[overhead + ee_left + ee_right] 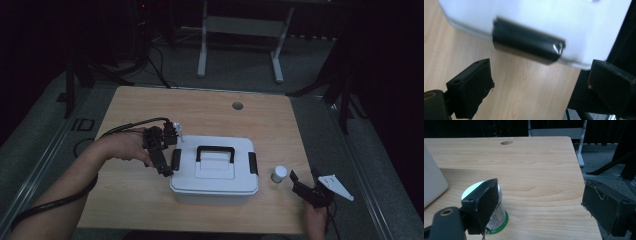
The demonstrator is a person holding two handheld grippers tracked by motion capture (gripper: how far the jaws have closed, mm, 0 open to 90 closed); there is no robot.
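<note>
Nothing tells you the goal here, so judge by how things lie: the white box (215,167) sits shut in the middle of the worktop (200,110), its lid down, the black handle (215,150) flat on top, and both side latches look folded against the walls. If opening the box is the aim, none of it is done — the latches come first, then the lid.

Your left tool (161,150) stands at the box's left end with its jaws spread wide and nothing between them. In the left gripper view the left latch (527,43) lies just ahead of the jaws and above the gap, close but not touched; the picture is blurred there, so you cannot tell whether the latch has begun to lift.

Your right tool (306,189) is near the worktop's front right corner, jaws likewise wide apart and empty. The small white bottle (279,173) with a green base stands upright just right of the box, between it and this tool. In the right gripper view the bottle (496,217) sits behind the left-hand jaw rather than between the two — you would have to shift sideways to bracket it. The right latch (252,163) is untouched.
</note>
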